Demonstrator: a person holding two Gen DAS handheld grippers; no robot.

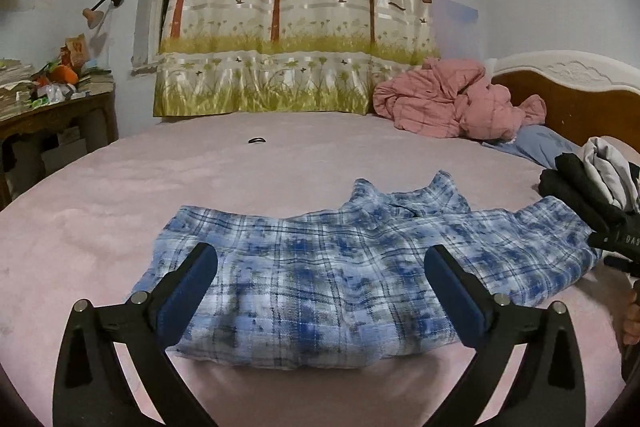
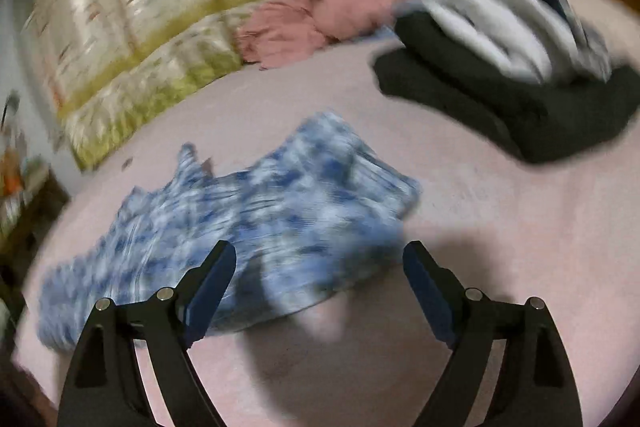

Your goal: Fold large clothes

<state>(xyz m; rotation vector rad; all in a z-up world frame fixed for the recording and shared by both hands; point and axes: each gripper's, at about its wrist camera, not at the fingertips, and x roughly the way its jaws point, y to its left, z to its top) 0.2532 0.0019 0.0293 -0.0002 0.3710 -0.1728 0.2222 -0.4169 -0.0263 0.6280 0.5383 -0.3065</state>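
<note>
A blue and white plaid garment [image 1: 344, 267] lies folded flat on the pink bed [image 1: 120, 211]. My left gripper [image 1: 320, 259] hovers just above its near edge, jaws wide apart, nothing pinched between the blue pads [image 1: 188, 291]. In the blurred right wrist view the same plaid garment [image 2: 260, 219] lies ahead and to the left. My right gripper [image 2: 320, 259] is open over its near right corner, with only cloth and bedsheet below. The right gripper's black body shows at the right edge of the left wrist view.
A stack of folded dark and white clothes [image 2: 500, 67] sits on the bed to the right. A crumpled pink quilt [image 1: 452, 99] lies by the headboard [image 1: 580, 95]. A cluttered wooden table [image 1: 48, 99] stands at the left, and a small dark hair tie [image 1: 257, 140] rests mid-bed.
</note>
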